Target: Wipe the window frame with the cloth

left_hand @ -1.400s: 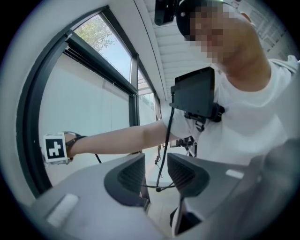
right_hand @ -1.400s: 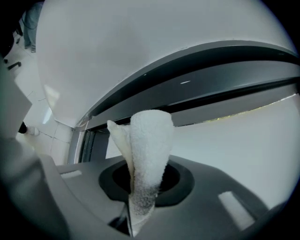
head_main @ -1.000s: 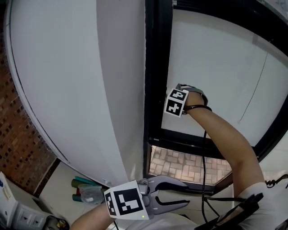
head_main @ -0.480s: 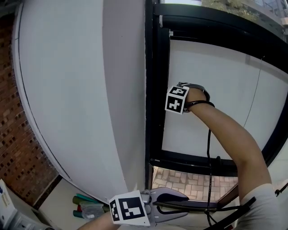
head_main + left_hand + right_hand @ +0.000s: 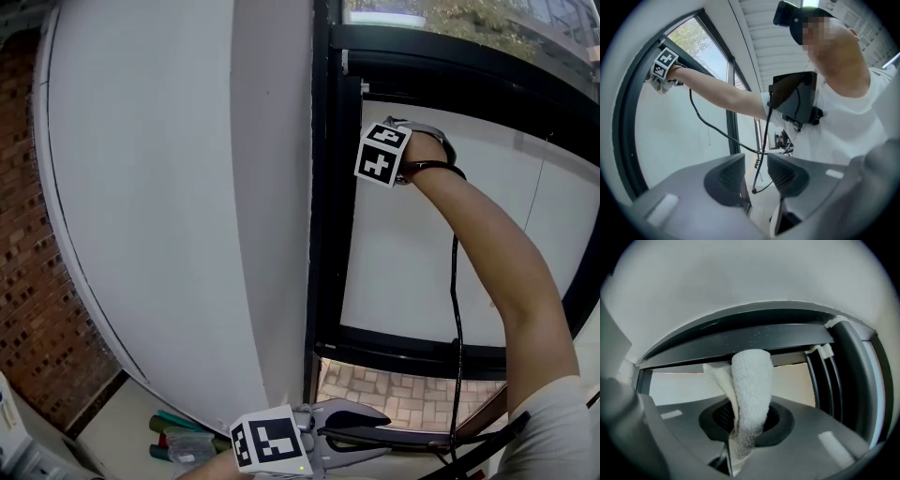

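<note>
head view: faces window frame (image 5: 323,187) | left gripper view: far | right gripper view: close

White wall (image 5: 159,187), red brick wall (image 5: 28,309), paved ground outside (image 5: 394,389)

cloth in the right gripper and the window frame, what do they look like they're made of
Cloth: white, matte, with a nubby looped pile, so probably terry or microfibre. It folds softly where the right gripper pinches it.
Window frame: black and smooth, with a faint sheen and straight, extruded-looking channels. It is likely coated aluminium, though plastic can't be ruled out.
</note>
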Available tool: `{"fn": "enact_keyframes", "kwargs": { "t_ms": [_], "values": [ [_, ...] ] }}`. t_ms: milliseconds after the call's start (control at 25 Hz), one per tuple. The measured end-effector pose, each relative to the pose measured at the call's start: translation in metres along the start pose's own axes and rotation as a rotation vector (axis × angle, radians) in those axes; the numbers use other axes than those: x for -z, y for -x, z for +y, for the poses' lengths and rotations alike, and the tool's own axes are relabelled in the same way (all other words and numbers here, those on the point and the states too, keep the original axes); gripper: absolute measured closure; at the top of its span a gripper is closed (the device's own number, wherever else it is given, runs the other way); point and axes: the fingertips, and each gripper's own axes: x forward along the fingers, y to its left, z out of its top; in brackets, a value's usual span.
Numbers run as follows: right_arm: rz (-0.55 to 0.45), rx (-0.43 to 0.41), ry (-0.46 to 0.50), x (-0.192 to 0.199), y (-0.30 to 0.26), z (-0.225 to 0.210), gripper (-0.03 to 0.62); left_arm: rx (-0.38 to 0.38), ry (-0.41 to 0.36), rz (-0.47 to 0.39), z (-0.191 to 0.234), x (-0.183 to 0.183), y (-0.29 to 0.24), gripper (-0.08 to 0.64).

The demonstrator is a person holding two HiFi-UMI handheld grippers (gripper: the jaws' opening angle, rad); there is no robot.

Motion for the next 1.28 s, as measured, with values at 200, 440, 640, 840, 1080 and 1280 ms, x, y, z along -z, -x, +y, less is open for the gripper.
{"fn": "enact_keyframes", "kwargs": {
  "t_ms": [200,440,640,840,1080,1280],
  "values": [
    [-0.007,0.076,-0.02,-0.003,0.008,-0.032,0.525,-0.006,0.009,-0.009,-0.004,0.0,0.005,0.394],
    [-0.021,0.09,-0.05,0.002,0.005,-0.027,0.525,-0.008,0.041,-0.026,-0.015,0.0,0.005,0.394],
    [-0.094,0.057,-0.139,0.021,0.026,0.006,0.523,0.005,0.053,-0.039,-0.017,0.004,0.006,0.394],
    [-0.145,-0.055,-0.242,0.094,0.088,0.101,0.523,-0.054,0.011,-0.013,0.0,0.015,0.006,0.394],
    [-0.043,-0.233,-0.509,0.264,0.196,0.268,0.523,-0.14,0.072,0.003,0.016,0.026,-0.017,0.394],
    [0.099,-0.329,-0.824,0.408,0.327,0.41,0.523,-0.225,0.094,0.03,-0.015,0.044,-0.059,0.408]
  ]
}}
